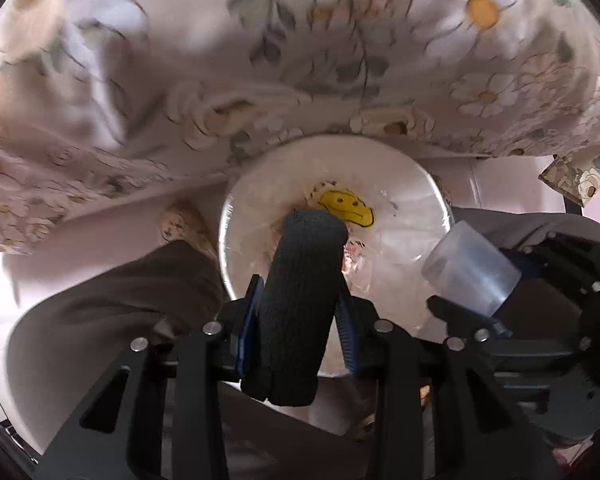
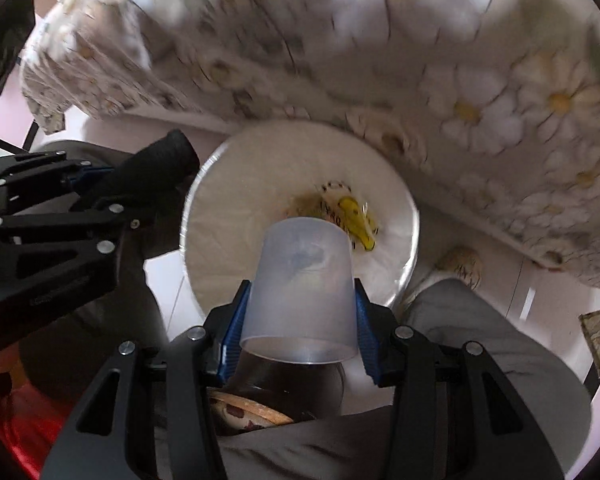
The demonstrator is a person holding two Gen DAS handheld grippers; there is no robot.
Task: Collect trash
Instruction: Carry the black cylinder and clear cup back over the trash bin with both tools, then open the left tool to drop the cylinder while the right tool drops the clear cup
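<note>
Black roll [image 1: 300,300] sits right under our left wrist camera, clamped between the blue fingers [image 1: 247,322] of the left gripper [image 1: 298,320]; it is a dark textured cylinder pointing down toward the bin [image 1: 236,280]. Same roll shows from the right view [image 2: 160,164], with the left gripper [image 2: 96,176] off to the left side of that frame. Our right gripper [image 2: 300,328] has its fingers [image 2: 232,336] closed on a cup [image 2: 304,292] (translucent plastic, mouth toward the camera, base toward the bin). From the left view we see the cup [image 1: 470,266] and the right gripper [image 1: 512,276] holding it at the right edge.

Both items hang above the bin [image 2: 204,280], a round white container lined with a clear bag. Inside lies a yellow smiley wrapper [image 1: 346,206], seen also from the right [image 2: 358,218], plus other crumpled bits we cannot tell apart. Neither roll nor cup touches the bin, as far as we can tell.

Floral cloth [image 1: 260,60] drapes over the worktop edge behind the bin [image 2: 500,100]. Grey trouser legs [image 1: 112,308] of the person frame the bin on both sides [image 2: 480,340]. Frames are blurred.
</note>
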